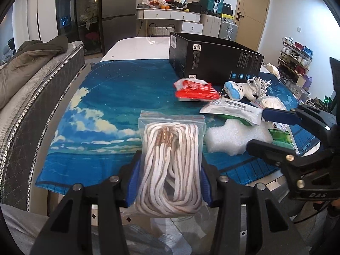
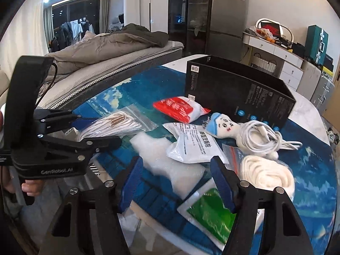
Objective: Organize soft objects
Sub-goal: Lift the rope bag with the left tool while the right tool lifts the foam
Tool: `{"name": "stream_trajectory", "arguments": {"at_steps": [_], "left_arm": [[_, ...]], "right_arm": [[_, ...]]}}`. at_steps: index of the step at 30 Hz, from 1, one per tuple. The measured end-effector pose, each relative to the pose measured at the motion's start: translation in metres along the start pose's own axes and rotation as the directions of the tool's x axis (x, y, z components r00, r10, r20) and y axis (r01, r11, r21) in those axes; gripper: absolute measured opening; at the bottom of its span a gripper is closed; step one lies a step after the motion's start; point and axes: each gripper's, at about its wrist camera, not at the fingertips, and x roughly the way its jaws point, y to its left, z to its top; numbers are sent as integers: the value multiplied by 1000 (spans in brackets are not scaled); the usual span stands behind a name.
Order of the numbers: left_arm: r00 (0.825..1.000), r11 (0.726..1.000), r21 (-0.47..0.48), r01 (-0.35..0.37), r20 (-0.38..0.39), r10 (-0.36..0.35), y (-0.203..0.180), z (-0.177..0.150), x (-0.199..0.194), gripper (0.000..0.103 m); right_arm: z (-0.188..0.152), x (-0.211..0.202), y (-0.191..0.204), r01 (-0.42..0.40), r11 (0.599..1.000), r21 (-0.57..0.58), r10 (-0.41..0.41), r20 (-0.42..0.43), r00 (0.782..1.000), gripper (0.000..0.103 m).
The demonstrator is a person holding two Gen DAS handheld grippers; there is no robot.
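Left tongs clamp the bagged rope between their pads, right tongs gape empty over foam; carrying step, next seemingly lifting it ahead into the black box.

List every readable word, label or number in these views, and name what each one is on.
"GenRobot.AI": on the body of the left gripper, seen from the right wrist.
"DAS": on the body of the right gripper, seen from the left wrist.
Black box: white print and round icons, too small to read.
White pouch: lines of black characters, blurred.
Red packet: white print, blurred.
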Motion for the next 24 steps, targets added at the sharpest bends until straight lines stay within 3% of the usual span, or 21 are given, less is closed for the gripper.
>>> {"name": "stream_trajectory", "arguments": {"at_steps": [5,12,14,19,24], "left_arm": [[1000,1000,-7,0,-1,0,-1,1,1,48],[1000,1000,-2,4,2,-4,-6,8,8,48],[1000,1000,-3,7,3,-7,-5,9,8,48],[1000,1000,-3,4,-3,-4,-2,6,3,48],[1000,1000,-6,7,-9,-7,3,3,1,48]], "right_arm": [[-4,15,2,-33,999,-7,33,-48,998,68],[-11,0,19,-193,981,-15,191,-72,979,63],[-11,-5,22,-195,980,-27,192,-66,979,63],[-5,7,22,-152,988,-33,149,-78,986,39],[-3,18,31,-158,986,-63,151,-95,984,33]]}}
